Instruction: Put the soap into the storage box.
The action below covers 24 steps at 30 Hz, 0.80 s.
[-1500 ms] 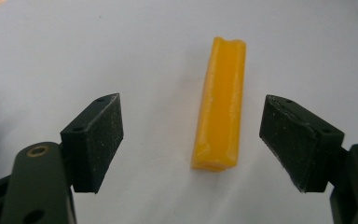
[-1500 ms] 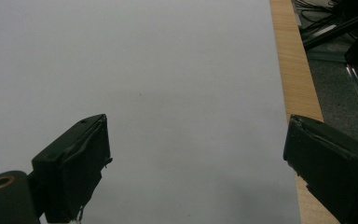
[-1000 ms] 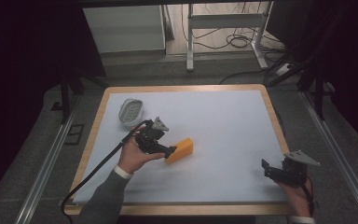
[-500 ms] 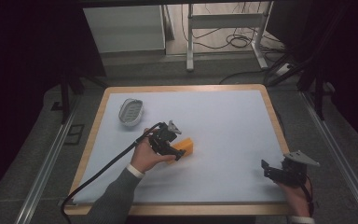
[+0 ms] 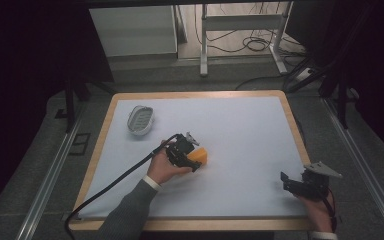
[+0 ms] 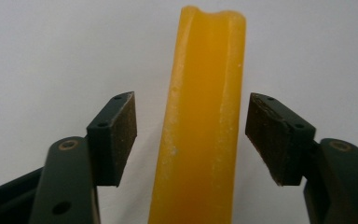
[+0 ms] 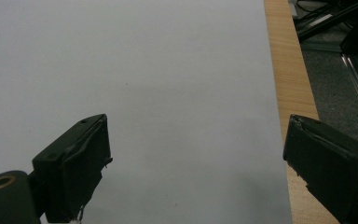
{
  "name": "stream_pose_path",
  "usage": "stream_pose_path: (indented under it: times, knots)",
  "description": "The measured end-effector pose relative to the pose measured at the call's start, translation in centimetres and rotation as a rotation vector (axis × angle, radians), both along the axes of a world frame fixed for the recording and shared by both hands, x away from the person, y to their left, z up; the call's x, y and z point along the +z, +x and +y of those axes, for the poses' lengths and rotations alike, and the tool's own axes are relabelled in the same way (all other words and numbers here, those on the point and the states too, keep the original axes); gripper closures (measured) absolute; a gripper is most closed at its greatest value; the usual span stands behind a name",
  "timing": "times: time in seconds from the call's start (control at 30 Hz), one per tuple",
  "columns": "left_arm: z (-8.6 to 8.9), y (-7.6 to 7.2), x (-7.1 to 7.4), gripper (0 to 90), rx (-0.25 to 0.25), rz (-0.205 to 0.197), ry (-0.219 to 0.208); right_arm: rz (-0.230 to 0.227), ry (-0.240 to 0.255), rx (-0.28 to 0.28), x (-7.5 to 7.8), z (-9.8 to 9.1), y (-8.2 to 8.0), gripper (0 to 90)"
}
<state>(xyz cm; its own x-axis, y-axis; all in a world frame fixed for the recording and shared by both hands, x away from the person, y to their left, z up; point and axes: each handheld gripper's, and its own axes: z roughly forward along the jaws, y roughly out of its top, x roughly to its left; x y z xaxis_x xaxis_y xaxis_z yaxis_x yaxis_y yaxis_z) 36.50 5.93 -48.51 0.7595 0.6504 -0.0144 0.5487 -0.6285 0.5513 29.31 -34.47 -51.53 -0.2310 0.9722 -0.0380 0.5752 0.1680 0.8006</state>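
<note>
The yellow block (image 6: pixel 200 121), lying on the bench (image 5: pixel 240 130), is flanked by the left gripper (image 6: pixel 191 135) jaws, which have just been closing but are not yet touching it, so grabbing and lifting are left, while the right gripper (image 7: pixel 196 163) is held wide open and empty.

You are in a dim lab or test room. A wood-edged table (image 5: pixel 290 112) with a white top stands on grey carpet between metal floor rails (image 5: pixel 47 185), with loose cables (image 5: pixel 252 42) and a metal frame (image 5: pixel 240 22) behind.
</note>
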Motion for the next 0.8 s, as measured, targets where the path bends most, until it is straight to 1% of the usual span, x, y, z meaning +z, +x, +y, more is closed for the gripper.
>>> stream_pose_path:
  times: [0.07,0.1,0.13,0.17,0.27,0.3,0.33,0.4,0.5,0.7,0.8]
  knots:
    - [-0.05,0.12,-0.27,37.1,-0.001,0.012,0.011,0.002,-0.003,0.001,-0.03,0.00,0.00,7.5]
    - [-0.09,0.08,-0.37,42.9,-0.006,0.007,0.008,0.003,-0.004,-0.001,-0.05,-0.03,0.01,7.5]
    - [-0.09,0.08,-0.37,45.8,-0.006,0.007,0.008,0.003,-0.004,-0.001,-0.05,-0.03,0.01,7.5]
    - [-0.12,0.04,-0.37,47.7,-0.016,0.014,0.002,0.005,-0.004,-0.004,-0.10,-0.10,0.02,7.6]
    - [-0.13,0.12,-0.51,49.5,-0.016,0.019,0.013,0.009,-0.004,-0.009,-0.18,-0.13,0.04,7.6]
    - [-0.10,0.16,-0.57,51.9,-0.017,0.020,0.015,0.010,-0.005,-0.008,-0.16,-0.17,0.02,7.6]
    - [-0.09,0.17,-0.59,51.9,-0.021,0.020,0.017,0.010,-0.005,-0.008,-0.16,-0.17,0.02,7.6]
    - [-0.09,0.16,-0.59,55.2,-0.025,0.020,0.018,0.007,-0.003,-0.010,-0.09,-0.24,-0.02,7.6]
    - [0.02,0.34,-0.61,59.4,-0.041,0.029,0.008,0.004,-0.003,-0.018,-0.07,-0.39,-0.05,7.6]
    - [0.23,0.54,-0.51,60.7,-0.060,0.040,0.011,0.004,-0.004,-0.019,-0.05,-0.48,-0.07,7.6]
    - [0.35,0.65,-0.47,60.9,-0.060,0.044,0.008,0.000,-0.002,-0.026,-0.01,-0.56,-0.10,7.6]
